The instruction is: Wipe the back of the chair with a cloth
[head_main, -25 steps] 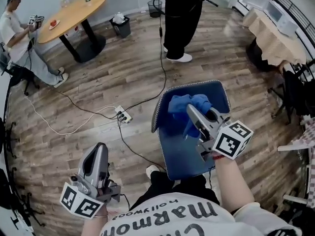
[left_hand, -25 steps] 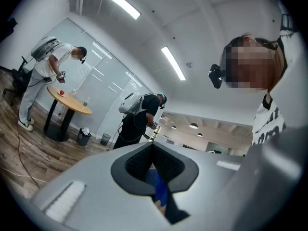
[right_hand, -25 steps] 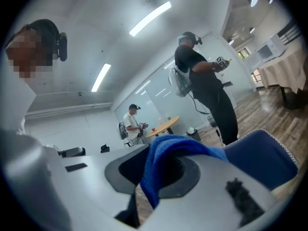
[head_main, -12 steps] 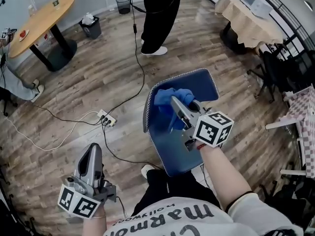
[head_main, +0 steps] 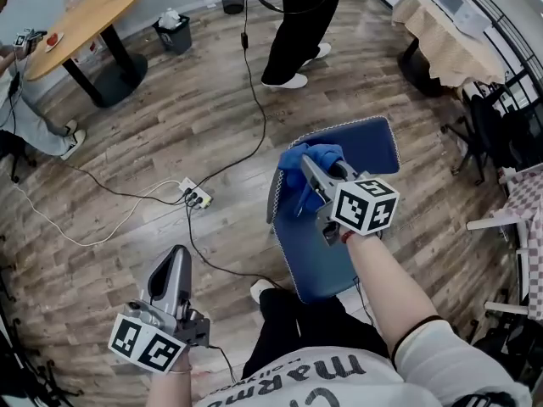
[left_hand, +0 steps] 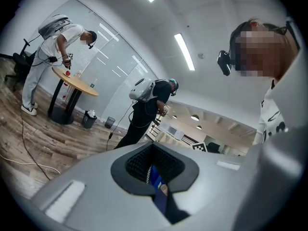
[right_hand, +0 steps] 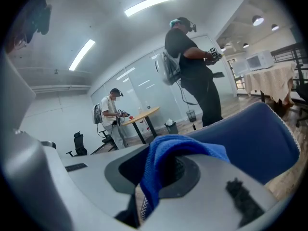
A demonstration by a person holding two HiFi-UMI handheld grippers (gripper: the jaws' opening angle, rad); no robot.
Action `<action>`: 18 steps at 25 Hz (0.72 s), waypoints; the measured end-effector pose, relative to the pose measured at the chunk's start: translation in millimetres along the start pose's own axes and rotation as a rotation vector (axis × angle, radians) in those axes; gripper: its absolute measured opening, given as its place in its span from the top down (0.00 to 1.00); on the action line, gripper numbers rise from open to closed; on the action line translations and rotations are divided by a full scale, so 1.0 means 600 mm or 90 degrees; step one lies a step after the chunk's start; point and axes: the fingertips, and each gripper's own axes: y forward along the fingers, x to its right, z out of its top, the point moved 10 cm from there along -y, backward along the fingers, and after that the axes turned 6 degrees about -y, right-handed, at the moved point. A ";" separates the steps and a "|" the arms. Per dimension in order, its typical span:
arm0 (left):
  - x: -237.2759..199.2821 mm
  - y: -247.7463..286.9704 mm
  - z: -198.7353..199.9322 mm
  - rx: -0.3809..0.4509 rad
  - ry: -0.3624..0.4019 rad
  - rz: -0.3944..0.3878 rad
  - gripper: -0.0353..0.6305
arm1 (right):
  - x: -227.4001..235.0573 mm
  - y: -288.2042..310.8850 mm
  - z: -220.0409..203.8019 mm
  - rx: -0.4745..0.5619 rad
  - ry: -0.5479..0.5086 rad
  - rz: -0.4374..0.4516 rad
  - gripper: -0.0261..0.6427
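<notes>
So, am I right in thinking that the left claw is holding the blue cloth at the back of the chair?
Not quite: it is the right claw that is shut on the blue cloth at the back of the chair, as the head view and the right gripper view show. The left claw hangs shut and empty, off to the side.

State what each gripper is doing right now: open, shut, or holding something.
Left gripper: shut, nothing between its jaws.
Right gripper: shut on the blue cloth, held against the chair back.
</notes>
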 end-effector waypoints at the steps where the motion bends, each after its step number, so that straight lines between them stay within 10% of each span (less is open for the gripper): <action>1: -0.002 0.002 0.000 -0.001 0.010 0.008 0.94 | -0.001 0.008 -0.002 -0.006 -0.004 0.002 0.87; 6: 0.009 0.005 -0.025 -0.014 0.067 0.042 0.94 | 0.004 0.032 -0.017 -0.020 0.000 0.009 0.87; 18: 0.082 0.045 -0.135 -0.015 -0.065 0.021 0.94 | 0.060 0.029 -0.018 -0.016 -0.028 0.088 0.87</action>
